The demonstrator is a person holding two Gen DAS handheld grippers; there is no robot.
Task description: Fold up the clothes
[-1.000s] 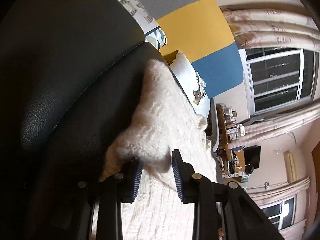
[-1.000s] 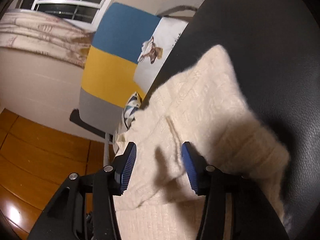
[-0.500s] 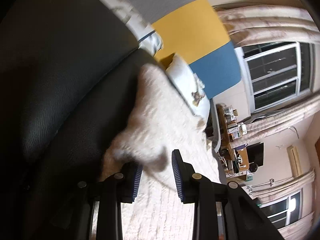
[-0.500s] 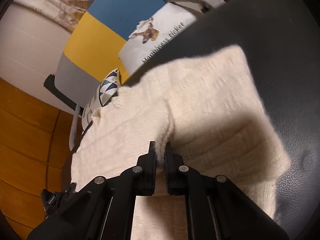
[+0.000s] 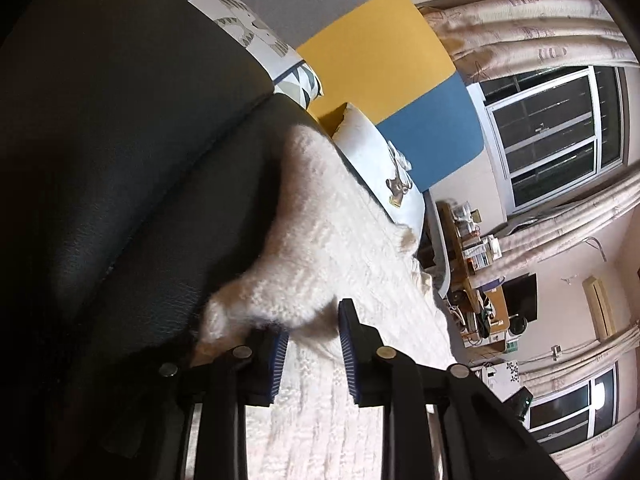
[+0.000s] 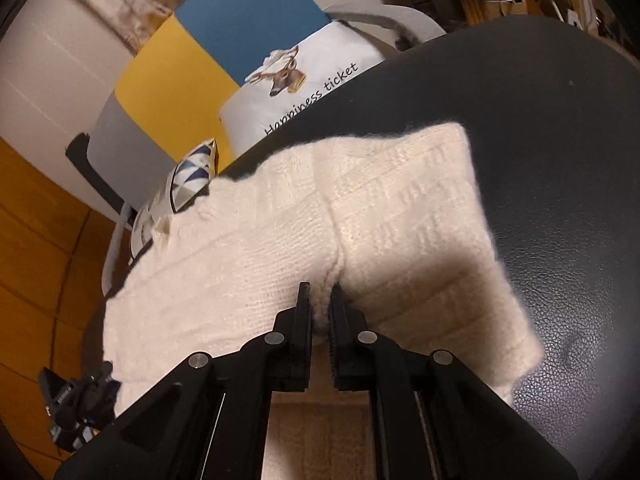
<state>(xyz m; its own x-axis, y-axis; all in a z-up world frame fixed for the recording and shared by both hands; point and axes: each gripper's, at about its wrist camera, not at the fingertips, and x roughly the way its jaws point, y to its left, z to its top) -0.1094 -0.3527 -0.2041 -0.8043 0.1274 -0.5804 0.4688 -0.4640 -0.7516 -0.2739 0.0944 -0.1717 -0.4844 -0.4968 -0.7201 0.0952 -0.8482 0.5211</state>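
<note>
Two handheld grippers work on a cream knitted sweater spread over a black leather seat. The right gripper has its jaws nearly together, pinching a raised ridge of the knit between them; the ridge runs as a crease away from the jaws, up the middle of the garment. On that side, a rectangular part of the sweater, likely a sleeve or folded panel, stretches away from the camera and to the right, with its far edge square against the leather. The wider body spreads left toward the seat's edge.

The left gripper has its jaws apart, with blue ribbed pads showing on the inner faces. A fuzzy end of the sweater lies between and just ahead of them; whether the pads touch the wool cannot be told. From here the knit runs long and narrow away from the camera, alongside the dark seat back.

The sweater's near part is cut off by the bottom edge in both views, so its full outline is hidden. Beyond it lie a white cushion printed with a deer, a triangle-patterned cushion, and a chair back banded grey, yellow and blue. Curtains frame a dark window, and a cluttered shelf is too small to read.
</note>
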